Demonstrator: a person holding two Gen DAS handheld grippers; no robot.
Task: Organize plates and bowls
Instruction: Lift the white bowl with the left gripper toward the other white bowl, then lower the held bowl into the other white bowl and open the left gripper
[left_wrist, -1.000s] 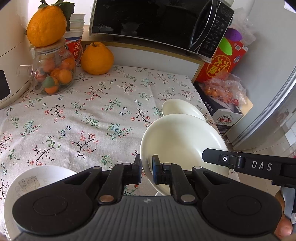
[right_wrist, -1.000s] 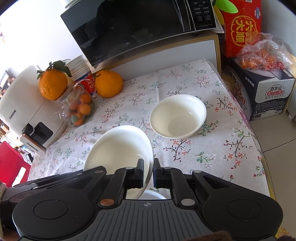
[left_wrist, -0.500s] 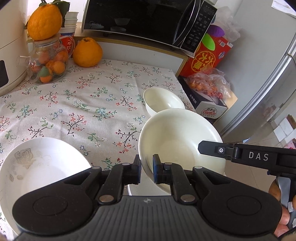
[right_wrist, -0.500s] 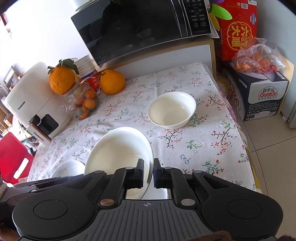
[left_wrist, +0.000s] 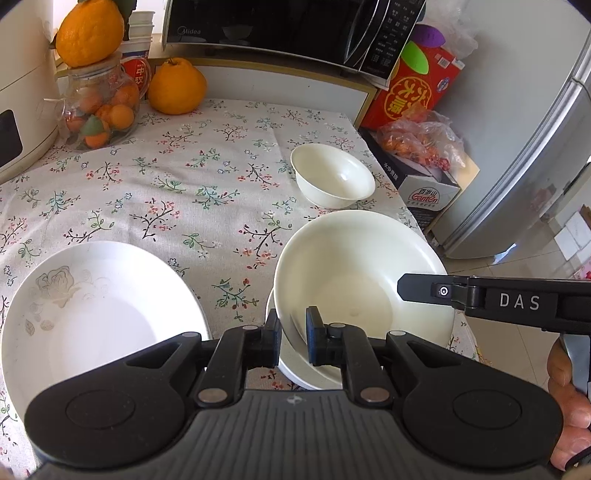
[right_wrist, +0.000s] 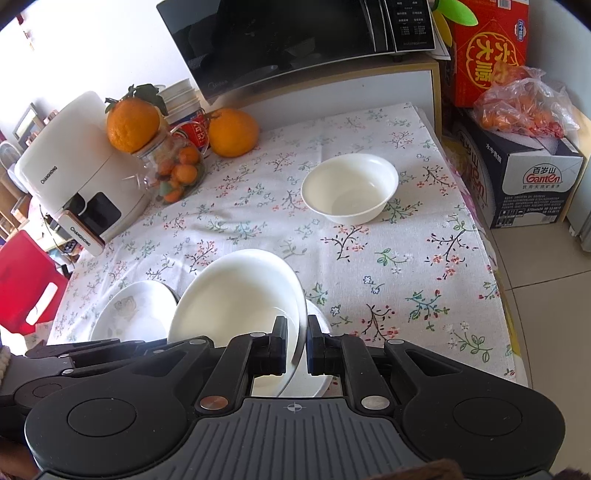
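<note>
While both grippers pinch opposite sides of its rim, a cream plate (left_wrist: 354, 280) hangs tilted above the table's (left_wrist: 184, 192) near right edge. The left gripper (left_wrist: 291, 338) closes on the plate's left rim; the right gripper (right_wrist: 296, 345) closes on the right rim. Directly beneath the plate lies a second white dish (left_wrist: 295, 363), mostly hidden. A flower-printed plate (left_wrist: 92, 317) rests at the near left edge. A small bowl (right_wrist: 349, 188) stands near the right edge, farther back. A fruit jar (left_wrist: 99, 110) occupies the far left corner.
</note>
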